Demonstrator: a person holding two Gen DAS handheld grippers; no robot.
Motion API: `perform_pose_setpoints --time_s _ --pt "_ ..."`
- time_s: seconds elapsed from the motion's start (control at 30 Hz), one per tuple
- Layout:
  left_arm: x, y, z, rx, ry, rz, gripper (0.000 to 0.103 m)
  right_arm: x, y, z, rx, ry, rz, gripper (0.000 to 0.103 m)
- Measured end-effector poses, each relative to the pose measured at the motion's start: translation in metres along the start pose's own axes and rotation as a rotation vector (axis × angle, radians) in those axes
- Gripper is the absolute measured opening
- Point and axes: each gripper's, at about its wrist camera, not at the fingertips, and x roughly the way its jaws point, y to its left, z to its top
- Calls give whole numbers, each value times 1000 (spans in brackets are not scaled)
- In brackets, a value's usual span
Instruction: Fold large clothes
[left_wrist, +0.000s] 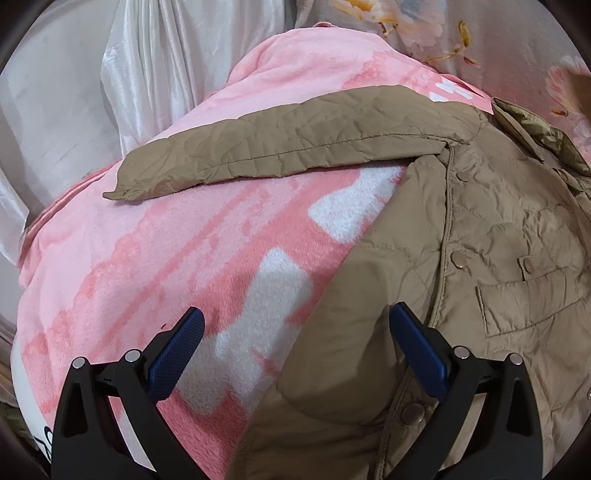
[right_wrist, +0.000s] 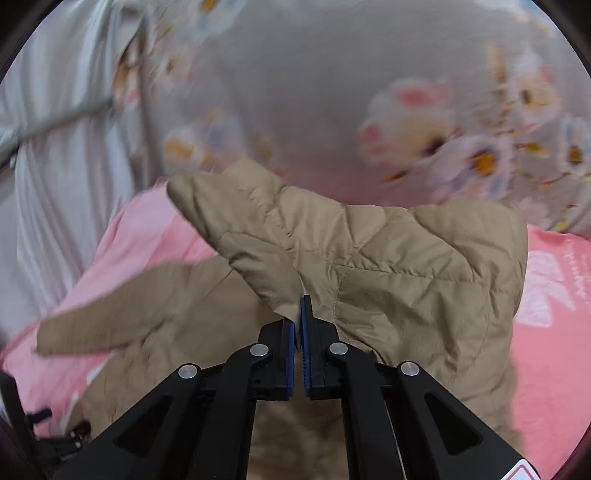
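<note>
A: Jacket — tan, quilted, with snap buttons down the front edge. Closest to the left gripper, its lower front panel lies under the spread fingers, on the pink blanket.

B: How far apart are those fingers?

A: Wide apart. The left blue pad hangs over the pink and white fleece, the right one sits over the tan fabric. Nothing is between them that they press on; whether they touch the cloth I cannot tell.

B: And the right gripper?

A: Its two blue pads are pressed together with only a sliver between them, and a fold of the jacket is pinched at the tips. The quilted fabric rises from that pinch and drapes up and over, lifted off the blanket.

B: Further out?

A: In the left wrist view a snap pocket sits on the chest, and one sleeve stretches flat to the left across the blanket, cuff end farthest out. In the right wrist view the same sleeve shows low at left, blurred.

B: Beyond the blanket?

A: A grey floral sheet behind, and pale satin drapery on the left.
</note>
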Motion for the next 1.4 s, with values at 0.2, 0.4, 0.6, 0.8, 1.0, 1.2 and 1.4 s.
perform_pose_setpoints --time_s 0.2,0.4,0.6,0.8,1.0,1.2,1.4 --pt "0 3 6 0 4 -59 98 35 37 -35 -78 127 43 12" --pt "-11 -3 22 -9 -19 -172 98 38 49 -42 -87 184 57 22" --pt "-30 -28 50 -38 13 -502 98 -15 28 -61 17 148 182 70" --pt "2 -88 71 -11 177 -643 98 -49 -82 -64 312 90 59 69" --pt "27 -127 81 -5 196 -611 94 -28 -204 -71 675 89 -80 46" --pt "32 -150 89 73 157 -474 40 14 -232 -68 759 125 -115 11" --pt "32 -155 87 173 86 -375 21 -13 -206 -53 551 20 -227 5"
